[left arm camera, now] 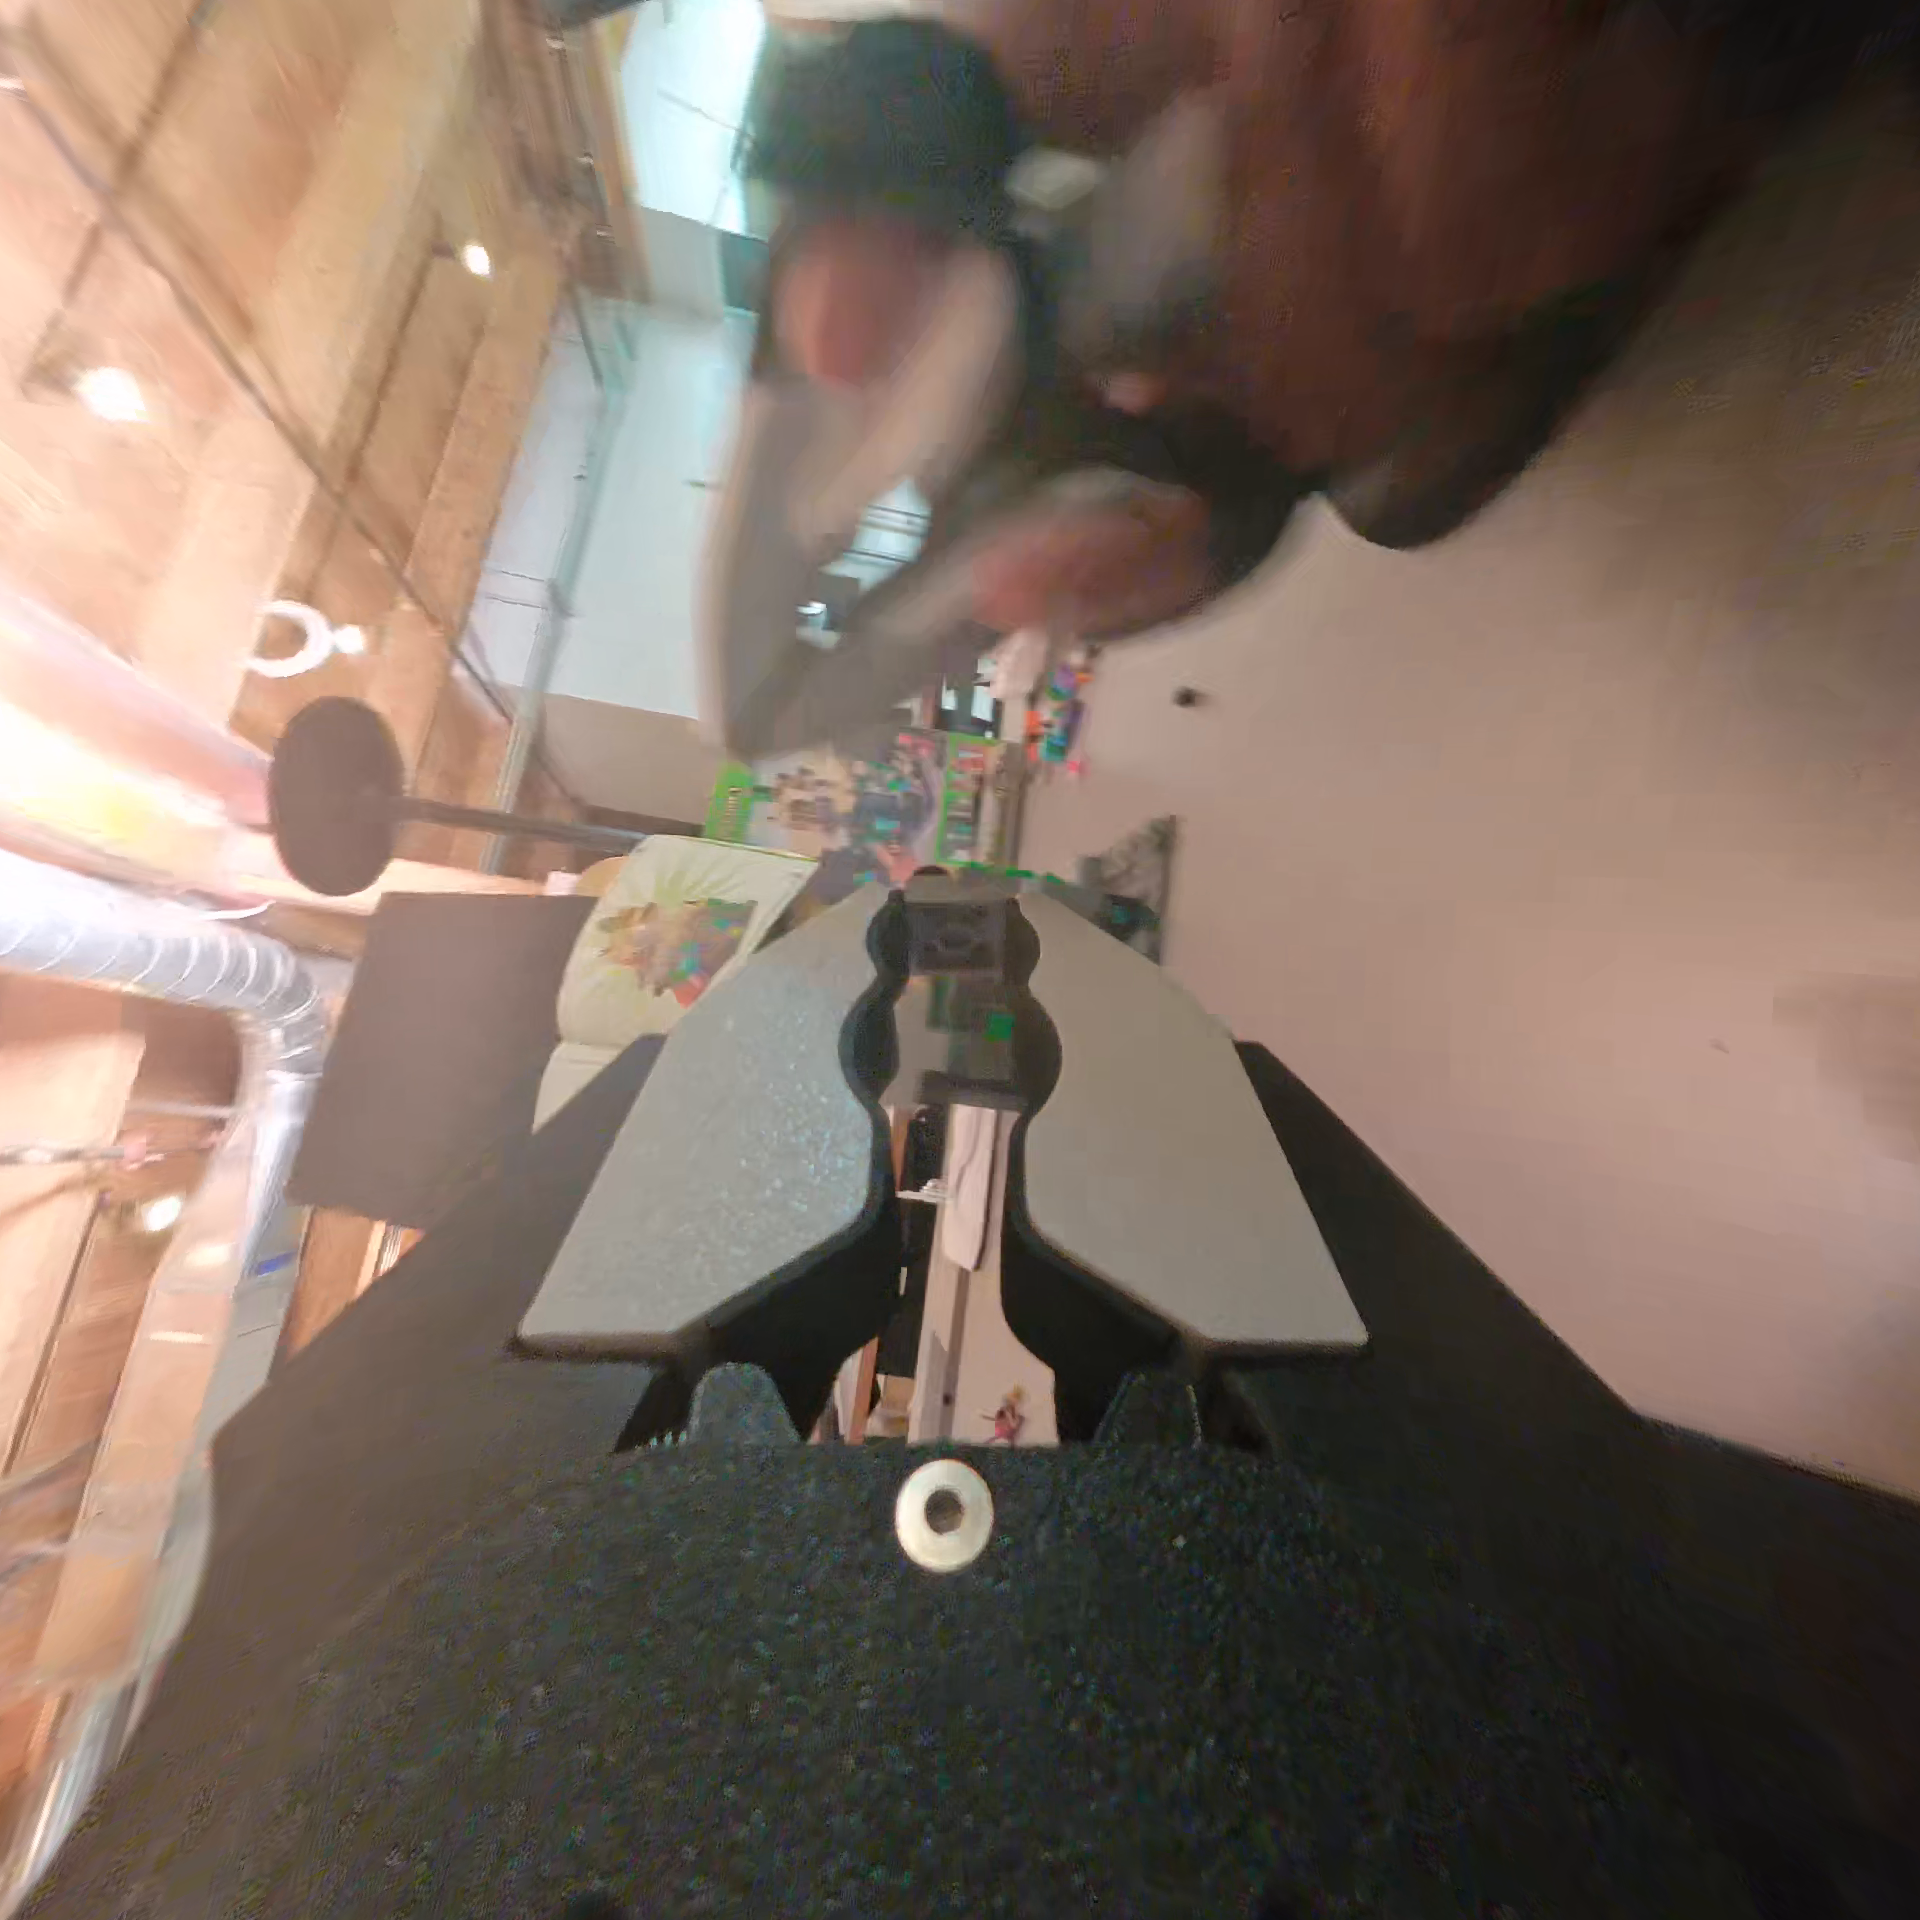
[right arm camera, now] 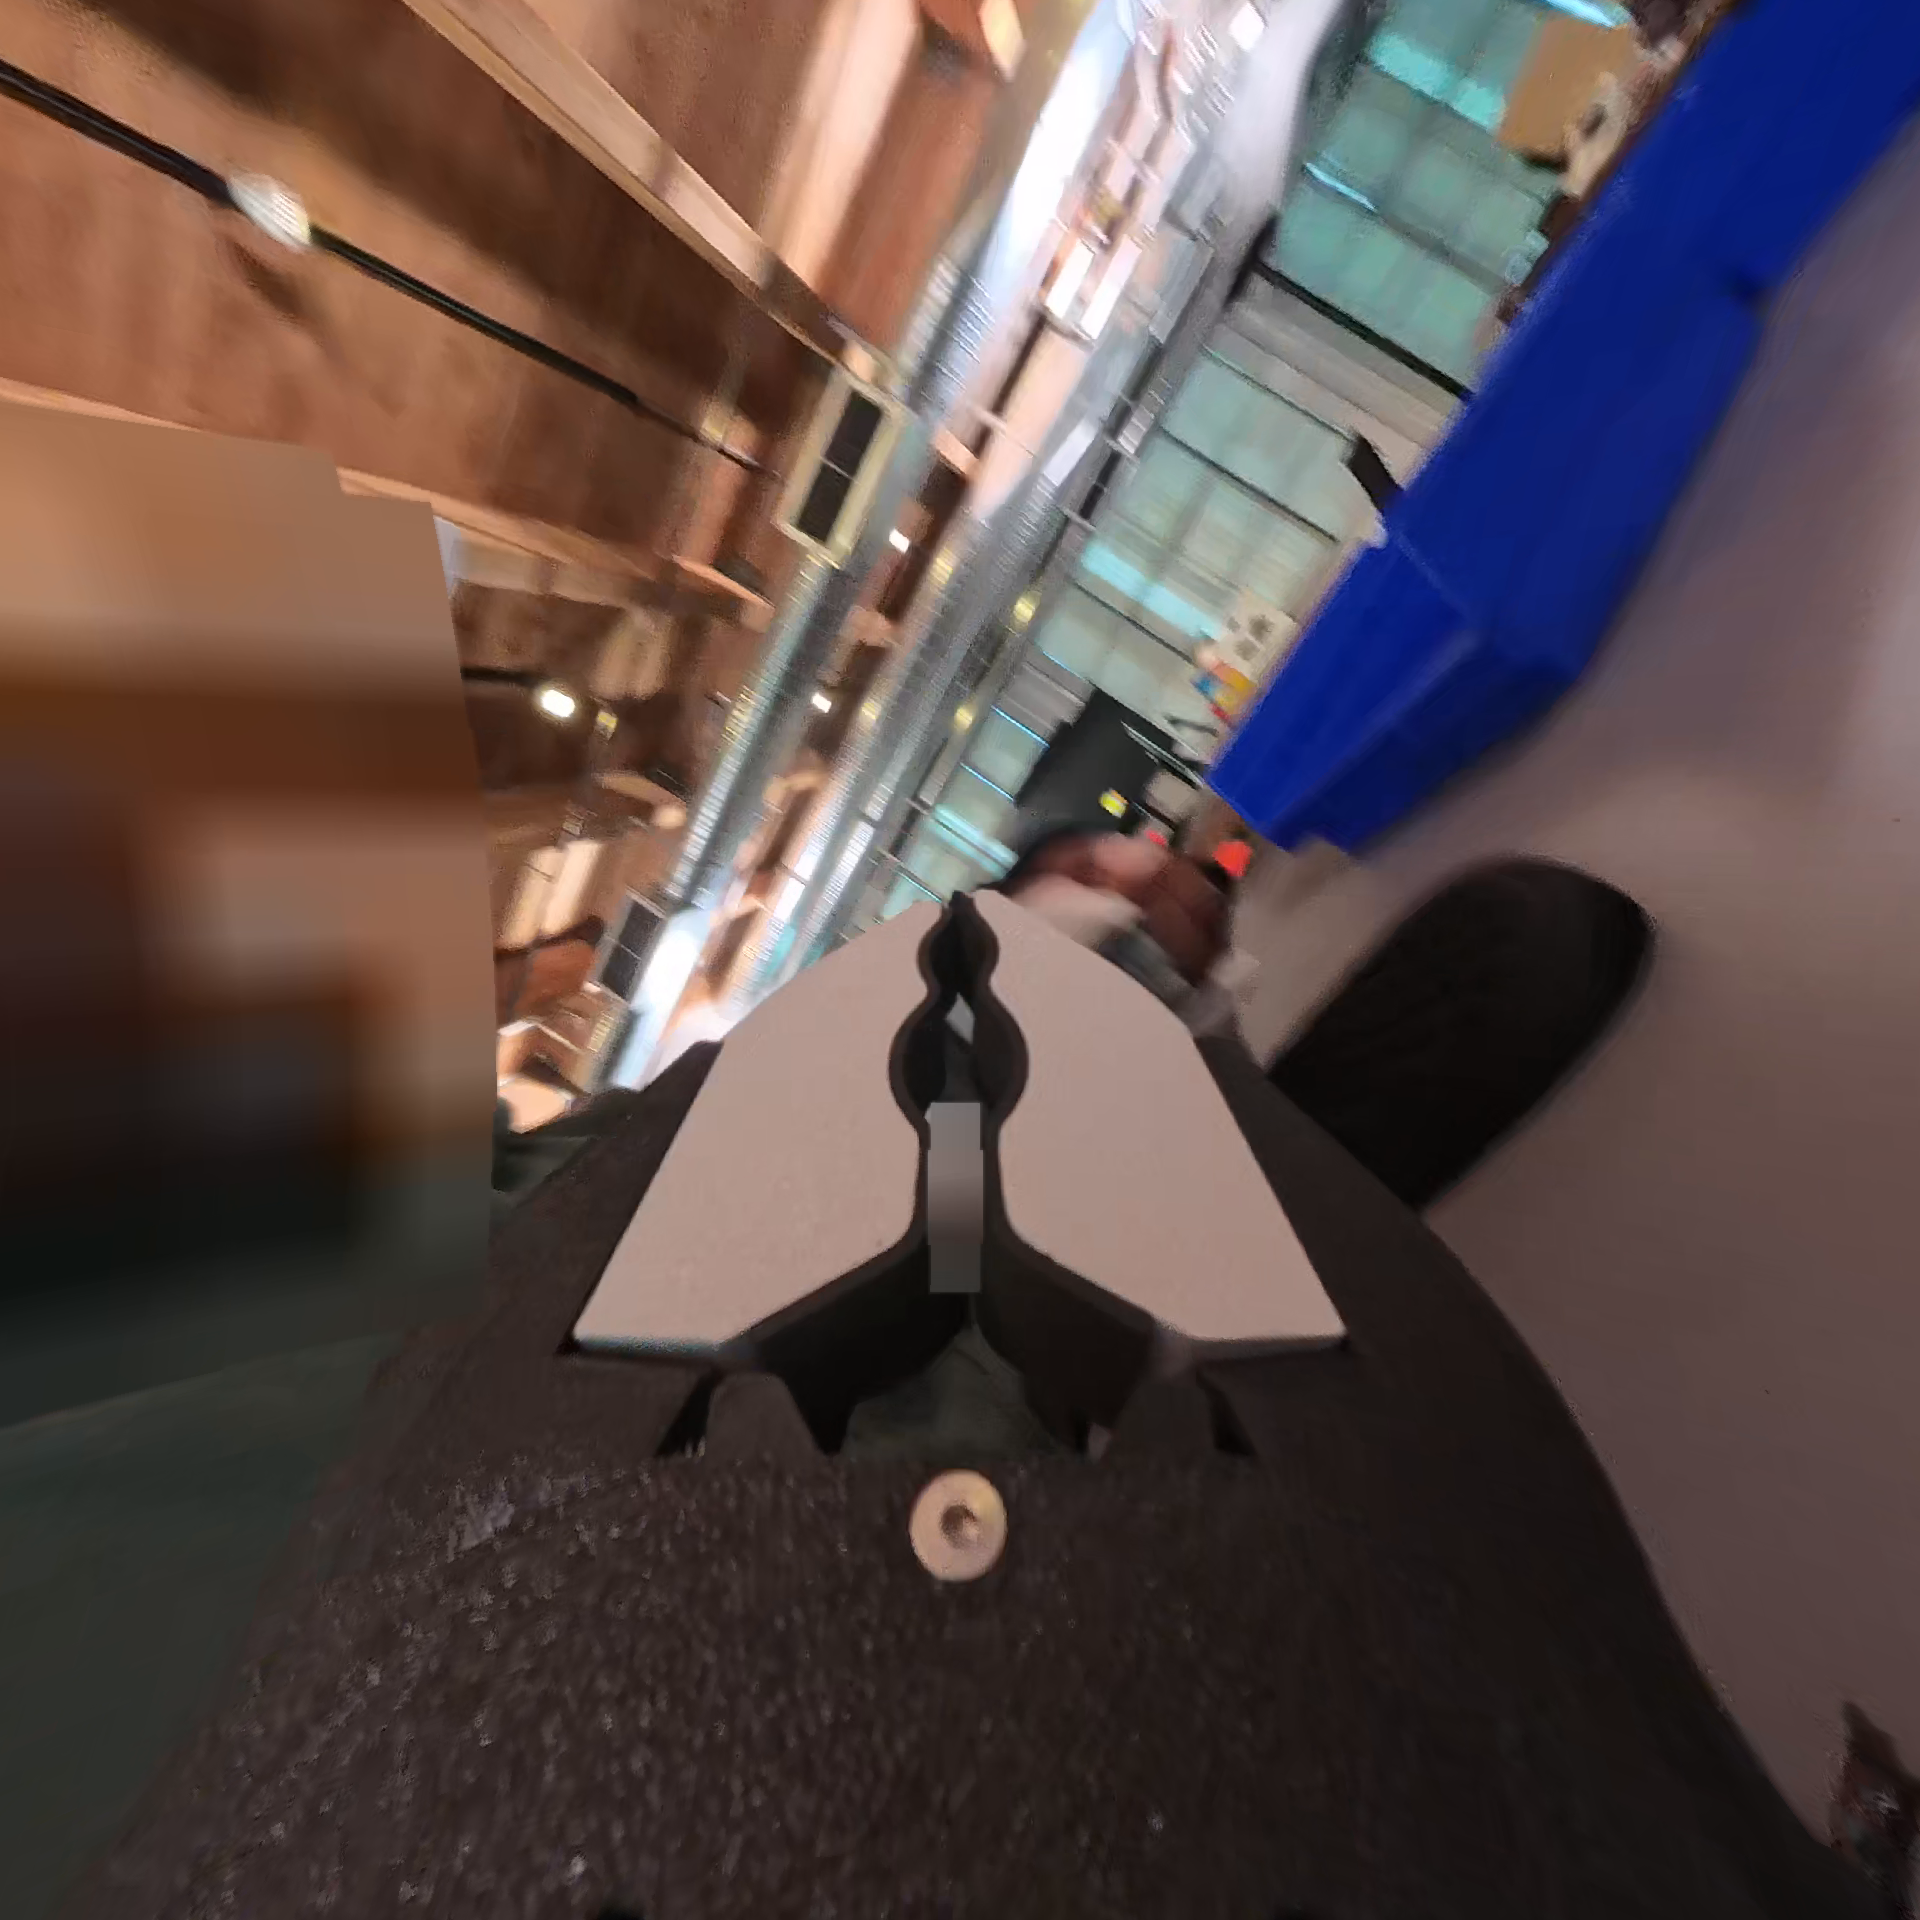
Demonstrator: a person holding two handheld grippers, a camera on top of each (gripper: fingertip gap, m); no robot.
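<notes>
The left wrist view is turned on its side and blurred. My left gripper (left arm camera: 951,920) is shut on a small dark grey square block (left arm camera: 948,940), pinched between the fingertips and held in the air in front of a pale table surface (left arm camera: 1507,831). A person's blurred arm and hand (left arm camera: 1081,561) reach across above it. My right gripper (right arm camera: 961,916) is shut, with its tips touching and nothing visible between them. It is raised and tilted, next to a black oval object (right arm camera: 1455,1018) that lies on the white table (right arm camera: 1714,1247).
A blue bin (right arm camera: 1507,582) stands on the table behind the black object. Colourful boxes (left arm camera: 883,800) and a white cushion with a colourful print (left arm camera: 675,935) lie beyond the left gripper. A black round-topped stand (left arm camera: 332,795) and a silver duct (left arm camera: 208,977) are farther off.
</notes>
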